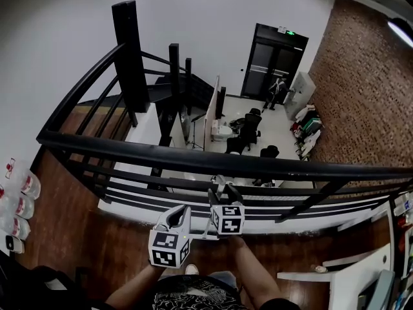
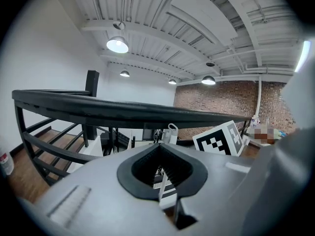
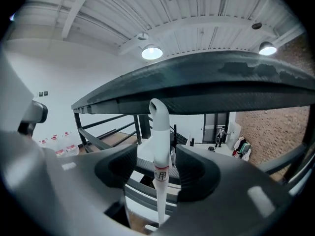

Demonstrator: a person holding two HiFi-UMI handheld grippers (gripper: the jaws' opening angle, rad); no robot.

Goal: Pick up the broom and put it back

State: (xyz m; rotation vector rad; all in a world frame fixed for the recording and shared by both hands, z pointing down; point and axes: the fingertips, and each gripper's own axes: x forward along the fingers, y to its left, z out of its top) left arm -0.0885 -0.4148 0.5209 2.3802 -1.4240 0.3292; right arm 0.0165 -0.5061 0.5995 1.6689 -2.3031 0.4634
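Observation:
The broom's white handle (image 3: 160, 146) stands upright against the black railing (image 3: 206, 85), its hooked top just under the top rail. My right gripper (image 3: 158, 155) is open, with the handle between its pads but touching neither. In the head view the right gripper (image 1: 222, 194) is at the railing's lower bars. My left gripper (image 1: 179, 216) is beside it on the left, shut and empty. In the left gripper view its tips (image 2: 158, 145) meet, and the handle's top (image 2: 171, 132) shows beyond them. The broom's head is hidden.
Wooden mezzanine floor (image 1: 71, 199) lies behind the railing (image 1: 213, 162). Beyond it is a drop to a lower floor with office chairs (image 1: 248, 134) and a person (image 1: 279, 90) by dark doors. Water bottles (image 1: 19, 196) line the left wall; a staircase (image 1: 171, 86) descends at the back.

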